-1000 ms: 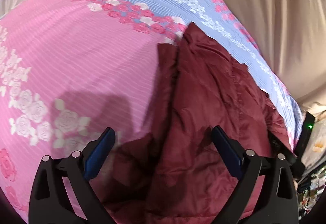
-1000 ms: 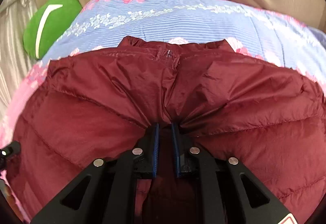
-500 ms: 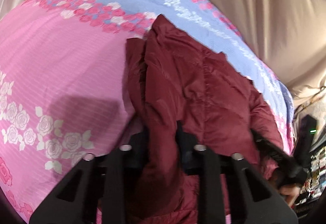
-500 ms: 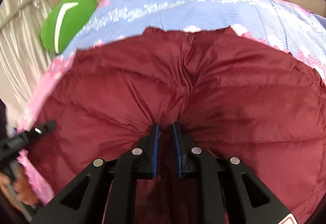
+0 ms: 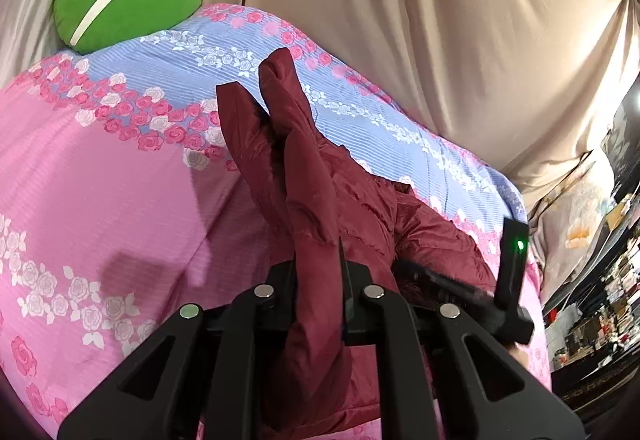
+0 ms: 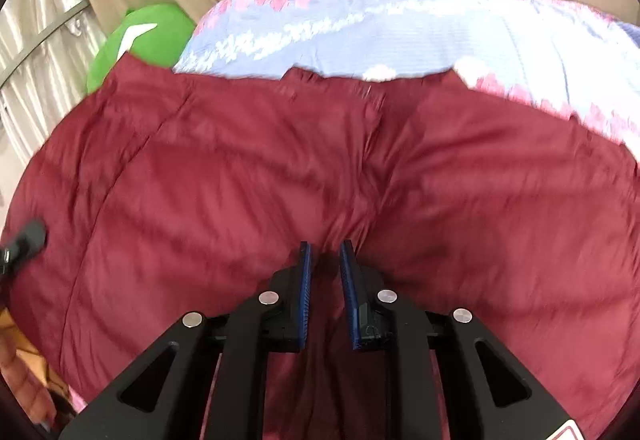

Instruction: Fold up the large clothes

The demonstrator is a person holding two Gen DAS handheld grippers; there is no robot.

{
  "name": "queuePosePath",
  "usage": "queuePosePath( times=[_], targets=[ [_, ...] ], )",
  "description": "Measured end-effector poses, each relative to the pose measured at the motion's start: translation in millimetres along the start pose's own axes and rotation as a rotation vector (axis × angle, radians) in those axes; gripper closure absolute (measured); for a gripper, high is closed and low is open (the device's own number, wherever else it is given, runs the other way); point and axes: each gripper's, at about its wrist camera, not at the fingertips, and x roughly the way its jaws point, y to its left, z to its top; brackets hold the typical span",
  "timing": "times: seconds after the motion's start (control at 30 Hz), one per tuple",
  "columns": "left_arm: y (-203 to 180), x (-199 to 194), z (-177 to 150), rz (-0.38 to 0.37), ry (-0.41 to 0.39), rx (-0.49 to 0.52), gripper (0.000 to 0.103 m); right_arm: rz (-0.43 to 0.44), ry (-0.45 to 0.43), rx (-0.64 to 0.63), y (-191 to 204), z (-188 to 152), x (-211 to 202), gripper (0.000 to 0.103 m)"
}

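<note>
Fold under way: left gripper closing on maroon puffer jacket, right gripper clamping it, over the floral bedspread. Next, probably: carry the edge across evenly.

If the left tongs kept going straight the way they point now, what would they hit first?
Probably more of the maroon puffer jacket that the left tongs are closing on; beyond it lies the floral bedspread, though depth is unclear.

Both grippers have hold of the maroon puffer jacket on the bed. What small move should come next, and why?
Probably lift both ends a little higher together. The left gripper is closing on a bunched fold of the maroon jacket, the right gripper pinches another fold, and much of it still drapes on the floral bedspread.
</note>
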Motion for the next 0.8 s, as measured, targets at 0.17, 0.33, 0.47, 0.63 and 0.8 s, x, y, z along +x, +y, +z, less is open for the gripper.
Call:
queuePosePath(
  times=[0.17, 0.33, 0.47, 0.63, 0.8],
  targets=[
    [-11, -9, -2, -0.043, -0.005, 0.016, 0.093, 0.031, 0.057, 0.007, -2, 5, 36, 0.086],
    [-48, -9, 2, -0.098, -0.021, 0.098, 0.093, 0.014, 0.043, -0.023, 1, 4, 34, 0.086],
    [-87, -6, 6, -0.159, -0.029, 0.171, 0.093, 0.091, -0.009, 0.062, -22, 0, -3, 0.086],
    [-122, 0, 5, -0.216, -0.035, 0.222, 0.093, 0.213, -0.037, 0.165, -57, -7, -35, 0.084],
    [-126, -5, 0, -0.199, -0.041, 0.214, 0.093, 0.209, -0.032, 0.212, -66, 31, 3, 0.085]
  ],
)
